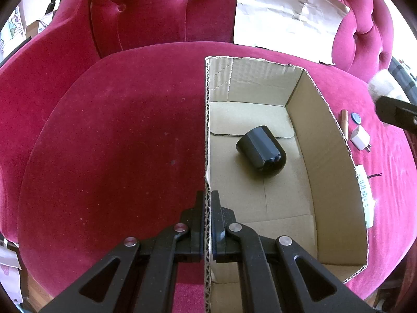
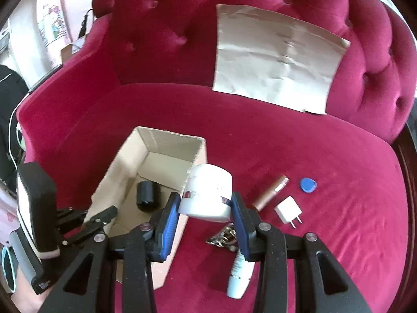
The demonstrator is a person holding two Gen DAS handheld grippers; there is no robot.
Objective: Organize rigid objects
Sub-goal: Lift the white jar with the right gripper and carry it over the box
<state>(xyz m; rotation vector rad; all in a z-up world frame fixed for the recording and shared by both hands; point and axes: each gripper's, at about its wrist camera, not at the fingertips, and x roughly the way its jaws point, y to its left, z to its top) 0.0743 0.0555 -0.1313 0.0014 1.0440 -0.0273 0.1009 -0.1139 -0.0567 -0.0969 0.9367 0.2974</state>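
Your left gripper (image 1: 207, 208) is pinched tight on the near stretch of the cardboard box's (image 1: 336, 140) left wall, one finger outside and one inside. Your right gripper (image 2: 206, 208) clamps a white jar (image 2: 207, 195) between its blue pads (image 2: 169, 224), tilted, above the box's right wall. Inside the box a black cylinder (image 1: 261, 150) lies on its side near the middle, with bare floor all round it.

Only the right view shows what sits close under that gripper: a white tube (image 2: 239, 279) and a metal clip-like thing (image 2: 221, 237), partly hidden. Beyond lie a copper lipstick (image 2: 269, 191), a white charger plug (image 2: 288, 210) and a blue disc (image 2: 308, 184), apart from each other.

Everything rests on a crimson velvet sofa (image 1: 117, 143); a creased paper sheet (image 2: 276, 57) leans on its tufted back.
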